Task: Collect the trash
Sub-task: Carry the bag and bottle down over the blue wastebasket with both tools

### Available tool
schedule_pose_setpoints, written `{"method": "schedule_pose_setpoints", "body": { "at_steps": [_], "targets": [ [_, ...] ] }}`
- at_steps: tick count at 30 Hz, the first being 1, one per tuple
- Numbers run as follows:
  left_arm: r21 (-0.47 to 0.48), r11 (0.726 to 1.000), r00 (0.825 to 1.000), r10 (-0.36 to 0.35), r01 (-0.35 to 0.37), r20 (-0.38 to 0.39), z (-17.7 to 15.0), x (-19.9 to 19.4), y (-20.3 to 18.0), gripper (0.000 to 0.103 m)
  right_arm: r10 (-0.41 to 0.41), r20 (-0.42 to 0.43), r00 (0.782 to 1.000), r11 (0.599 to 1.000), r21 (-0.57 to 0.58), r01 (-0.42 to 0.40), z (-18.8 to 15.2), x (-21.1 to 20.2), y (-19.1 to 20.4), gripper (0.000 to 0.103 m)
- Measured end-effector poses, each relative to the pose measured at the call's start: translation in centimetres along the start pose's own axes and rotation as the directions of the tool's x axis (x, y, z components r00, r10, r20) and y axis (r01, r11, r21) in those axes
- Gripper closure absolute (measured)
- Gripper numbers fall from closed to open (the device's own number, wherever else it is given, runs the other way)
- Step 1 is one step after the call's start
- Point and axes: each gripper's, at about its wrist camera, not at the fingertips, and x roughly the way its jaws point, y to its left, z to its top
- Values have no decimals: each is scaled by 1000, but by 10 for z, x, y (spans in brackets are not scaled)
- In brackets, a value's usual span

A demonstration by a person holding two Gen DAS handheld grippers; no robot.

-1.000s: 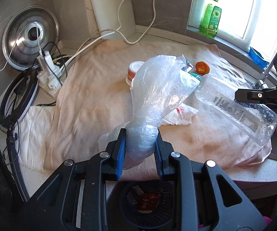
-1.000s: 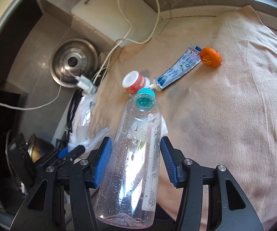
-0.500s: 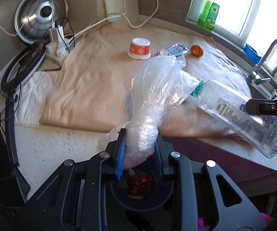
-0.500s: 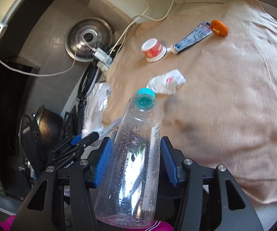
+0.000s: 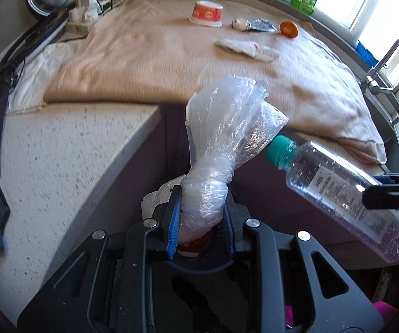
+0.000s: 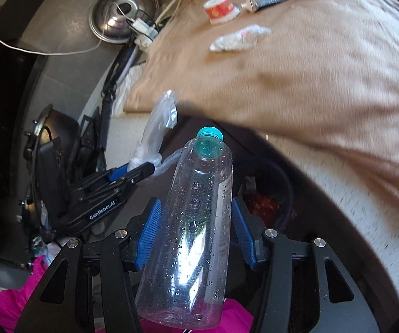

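My left gripper [image 5: 201, 219] is shut on a crumpled clear plastic bag [image 5: 227, 127], held off the counter's front edge above a dark bin [image 5: 202, 266] with red trash in it. My right gripper [image 6: 196, 222] is shut on a clear plastic bottle [image 6: 193, 222] with a teal cap, also off the counter, beside the bin [image 6: 280, 183]. The bottle [image 5: 346, 191] shows at the right in the left wrist view. The bag [image 6: 157, 127] and left gripper [image 6: 132, 174] show in the right wrist view.
On the beige towel [image 5: 157, 55] lie a red-and-white cup [image 5: 207, 14], a white tissue [image 5: 246, 50], a toothpaste tube [image 5: 255, 24] and an orange cap [image 5: 288, 29]. A steel lid [image 6: 121, 16], cables and a power strip [image 5: 84, 19] are at the back left. A tap [image 5: 388, 61] stands at the right.
Both grippers have drawn back from the towel past the counter's front edge, carrying the bag and the bottle. The bin below has come into view.
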Motion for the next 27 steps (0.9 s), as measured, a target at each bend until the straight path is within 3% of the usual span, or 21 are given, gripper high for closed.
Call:
{"method": "schedule_pose_setpoints", "body": {
  "at_steps": [14, 27],
  "targets": [
    [12, 1000, 988, -9, 11, -154, -51, 67, 1, 77, -84, -138, 987, 996, 22, 87, -49, 54, -17, 52],
    [9, 1000, 965, -5, 7, -263, -70, 123, 6, 77, -191, -240, 952, 981, -24, 191, -62, 116, -25, 52]
  ]
}}
